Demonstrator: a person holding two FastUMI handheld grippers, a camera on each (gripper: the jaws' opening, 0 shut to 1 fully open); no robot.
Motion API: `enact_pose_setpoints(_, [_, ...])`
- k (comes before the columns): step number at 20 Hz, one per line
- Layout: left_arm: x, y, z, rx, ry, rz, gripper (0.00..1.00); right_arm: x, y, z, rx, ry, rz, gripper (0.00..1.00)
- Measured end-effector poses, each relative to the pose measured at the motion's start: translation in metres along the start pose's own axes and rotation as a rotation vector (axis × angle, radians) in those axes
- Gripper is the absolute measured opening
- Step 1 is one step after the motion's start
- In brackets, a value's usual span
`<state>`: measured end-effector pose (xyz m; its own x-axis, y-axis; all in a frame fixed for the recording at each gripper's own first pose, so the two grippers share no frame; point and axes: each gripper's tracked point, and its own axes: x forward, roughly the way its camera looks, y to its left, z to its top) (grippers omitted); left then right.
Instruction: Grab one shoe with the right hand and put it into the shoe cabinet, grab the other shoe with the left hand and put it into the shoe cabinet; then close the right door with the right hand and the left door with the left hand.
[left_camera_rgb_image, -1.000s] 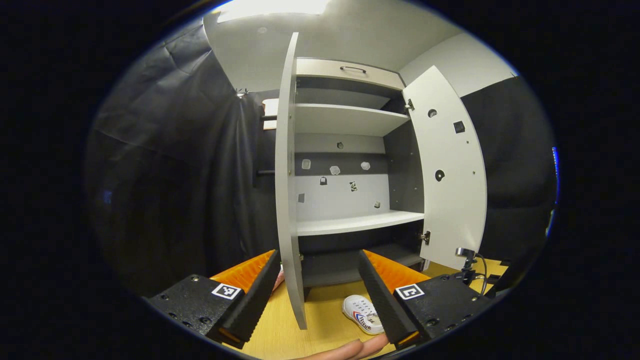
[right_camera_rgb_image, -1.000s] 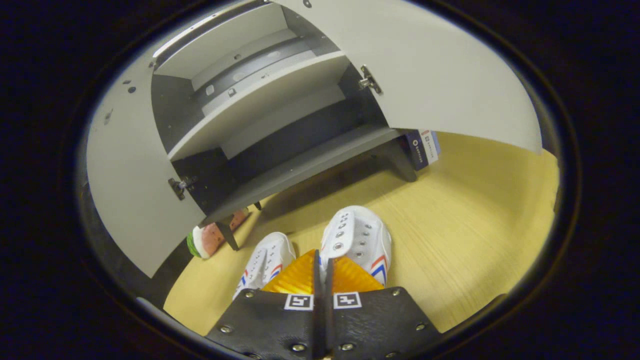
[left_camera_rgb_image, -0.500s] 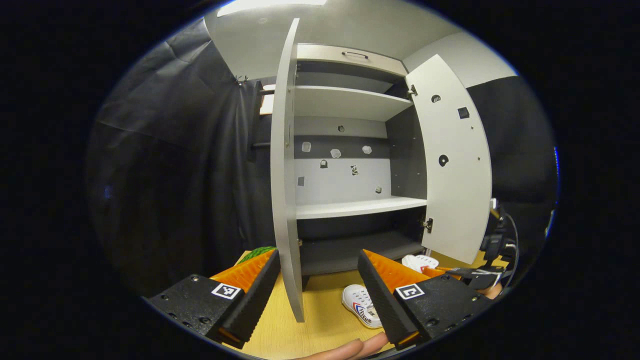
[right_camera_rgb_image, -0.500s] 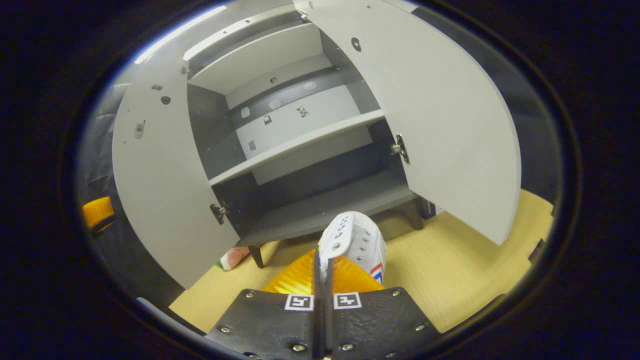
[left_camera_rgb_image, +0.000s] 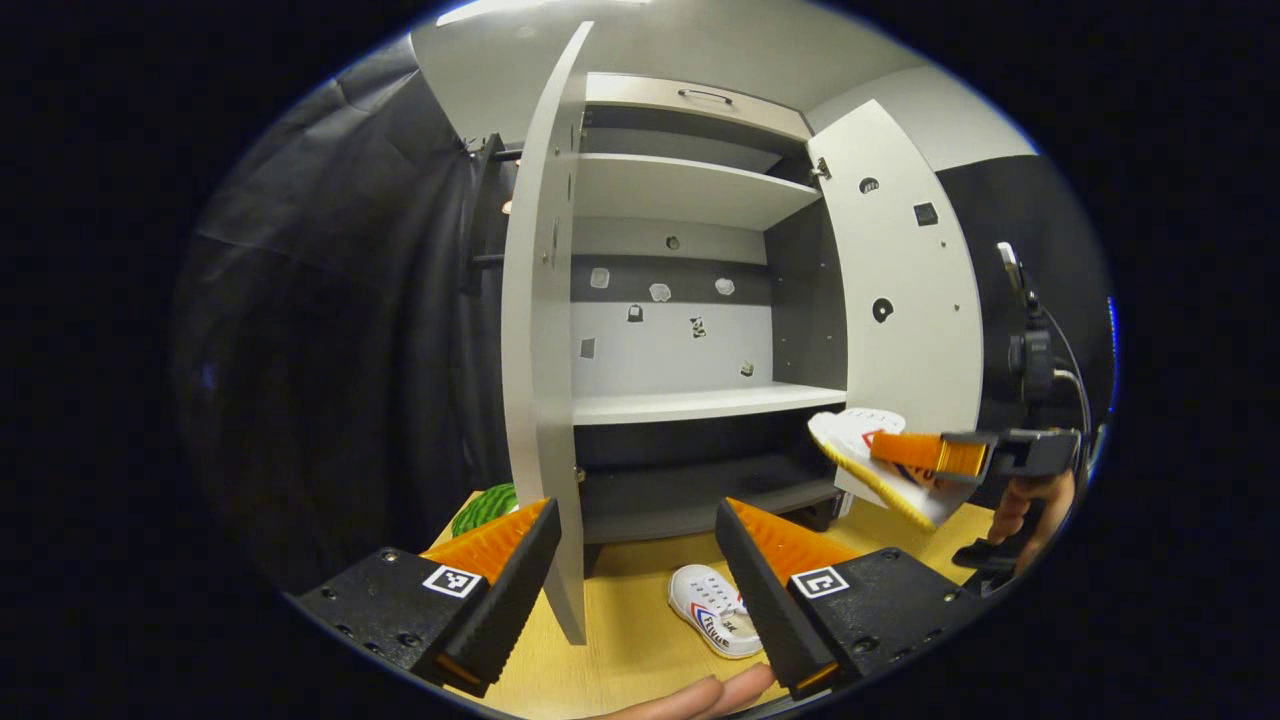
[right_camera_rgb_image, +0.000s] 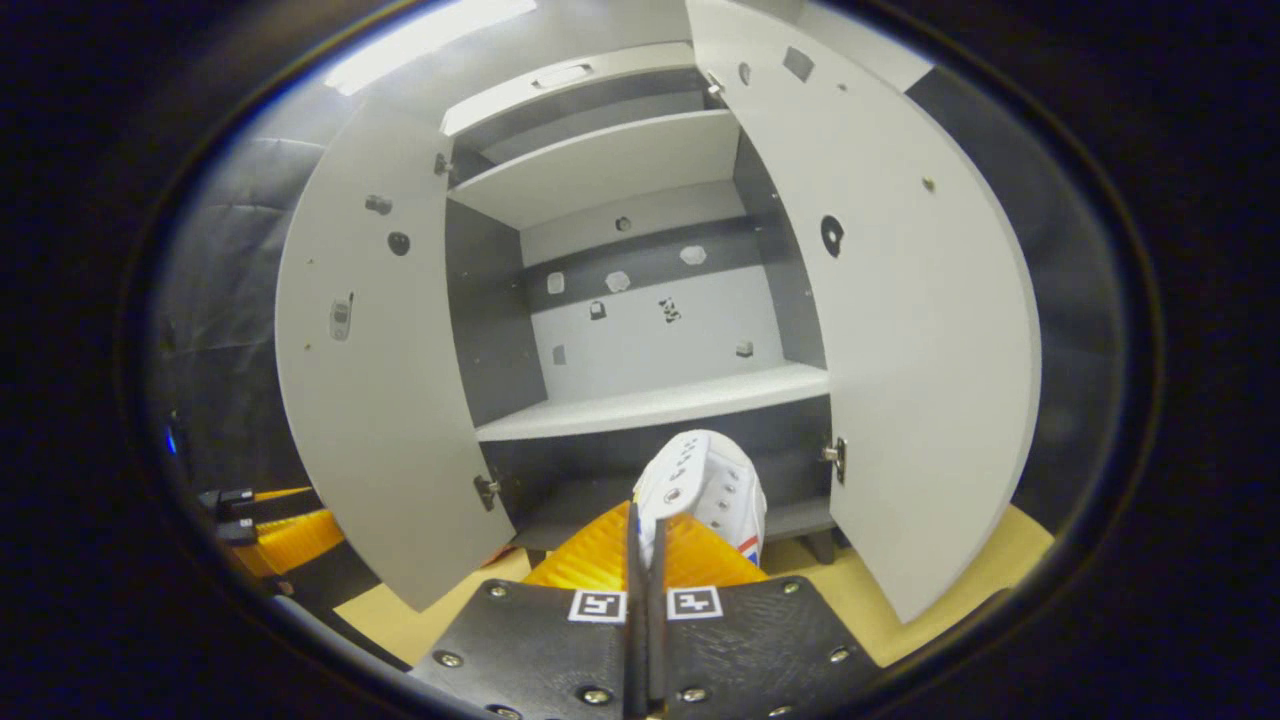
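Open shoe cabinet (right_camera_rgb_image: 640, 330); right tool (right_camera_rgb_image: 642, 545) pinching shoe (right_camera_rgb_image: 705, 480), left tool (left_camera_rgb_image: 635, 560) spread.

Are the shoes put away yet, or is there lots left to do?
Nothing is put away yet. The right gripper holds one shoe up in front of the open cabinet. The other shoe lies on the floor by the open left gripper. Both doors are open.
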<state>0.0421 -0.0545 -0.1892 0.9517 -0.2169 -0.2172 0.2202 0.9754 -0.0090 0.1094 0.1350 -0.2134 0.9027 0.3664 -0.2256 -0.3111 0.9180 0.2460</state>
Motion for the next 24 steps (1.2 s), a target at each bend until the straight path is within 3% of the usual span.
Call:
enact_pose_setpoints(8, [0.028,-0.012,0.007,0.005,0.003,-0.015,0.97,0.054,0.001,0.107,-0.139,-0.033,-0.029,0.01])
enact_pose_setpoints(14, [0.052,-0.012,0.013,-0.014,0.001,-0.015,0.93,0.118,0.001,0.154,-0.22,-0.006,-0.067,0.01])
enact_pose_setpoints(19, [0.063,-0.017,0.016,-0.004,0.001,-0.029,0.93,0.196,-0.009,0.164,-0.273,0.045,-0.087,0.01])
enact_pose_setpoints(24, [0.068,-0.014,0.01,-0.001,0.013,0.004,0.93,0.276,-0.033,0.132,-0.358,0.153,-0.093,0.01])
